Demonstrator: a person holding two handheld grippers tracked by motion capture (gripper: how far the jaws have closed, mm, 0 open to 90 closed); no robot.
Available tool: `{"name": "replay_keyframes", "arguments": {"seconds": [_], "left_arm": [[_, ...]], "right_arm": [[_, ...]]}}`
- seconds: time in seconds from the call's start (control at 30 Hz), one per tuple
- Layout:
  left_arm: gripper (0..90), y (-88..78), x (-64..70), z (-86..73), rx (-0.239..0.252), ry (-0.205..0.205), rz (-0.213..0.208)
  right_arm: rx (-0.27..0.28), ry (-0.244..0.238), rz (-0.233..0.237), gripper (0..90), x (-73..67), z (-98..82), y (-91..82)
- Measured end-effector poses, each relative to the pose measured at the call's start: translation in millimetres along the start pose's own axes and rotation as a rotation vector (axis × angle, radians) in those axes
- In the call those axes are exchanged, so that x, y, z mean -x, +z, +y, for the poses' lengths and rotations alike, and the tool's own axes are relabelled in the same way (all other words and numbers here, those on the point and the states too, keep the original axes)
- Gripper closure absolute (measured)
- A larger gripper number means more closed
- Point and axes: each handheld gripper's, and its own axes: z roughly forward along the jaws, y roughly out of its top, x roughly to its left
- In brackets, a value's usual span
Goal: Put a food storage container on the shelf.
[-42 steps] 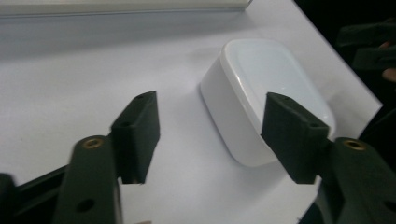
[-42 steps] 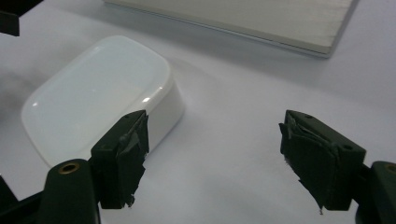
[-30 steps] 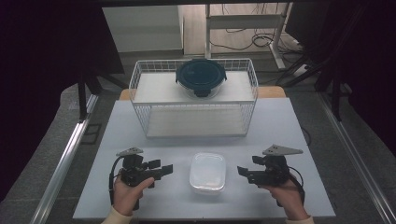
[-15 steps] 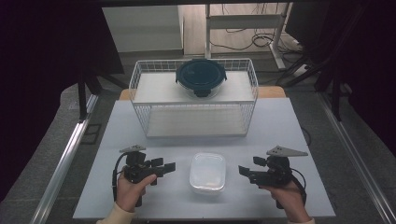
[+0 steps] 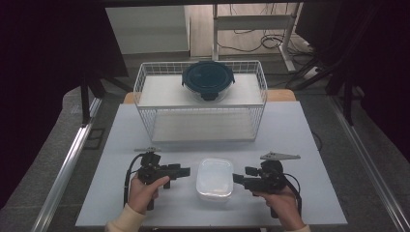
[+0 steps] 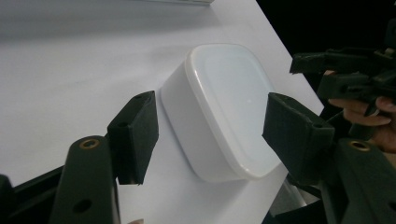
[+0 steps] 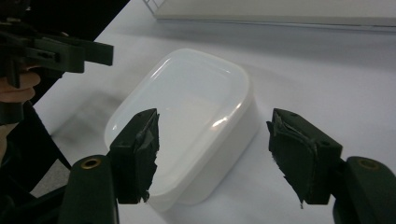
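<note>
Left gripper (image 5: 185,171): near the table's (image 5: 300,140) front edge, jaws apart, just been closing, nothing clamped.
White lidded container (image 5: 214,179): front centre, between both grippers, untouched.
Right gripper (image 5: 237,179): jaws apart, likewise closing, empty.

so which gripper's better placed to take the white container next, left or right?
Near even, slight edge right: right gripper and left gripper flank the white container, jaws open, just been closing, not touching. The right's jaws frame its corner more squarely.
</note>
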Motion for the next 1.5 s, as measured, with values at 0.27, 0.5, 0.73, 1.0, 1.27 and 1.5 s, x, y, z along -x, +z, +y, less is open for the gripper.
{"name": "replay_keyframes", "arguments": {"seconds": [0.27,0.5,0.73,1.0,1.27,1.5], "left_arm": [[41.8,24.1,-7.7,7.9,-0.069,-0.04,-0.073],[44.2,31.3,-10.0,8.0,-0.073,-0.051,-0.101],[47.8,45.5,-15.0,5.5,-0.127,-0.067,-0.126],[61.6,52.4,-16.3,-1.9,-0.135,-0.121,-0.138],[70.5,44.3,-12.7,-4.0,-0.122,-0.117,-0.144],[74.9,37.9,-5.3,-6.3,-0.104,-0.105,-0.143]], "right_arm": [[-0.019,0.054,0.02,38.2,3.3,7.7,23.7],[-0.024,0.088,0.014,41.0,7.3,-3.6,22.2],[-0.054,0.168,0.054,50.1,12.8,-12.3,27.3],[-0.068,0.226,0.109,61.3,16.5,-15.6,30.7],[-0.061,0.285,0.13,68.6,18.3,-16.1,27.8],[-0.052,0.265,0.136,73.0,16.2,-15.1,20.8]]}}
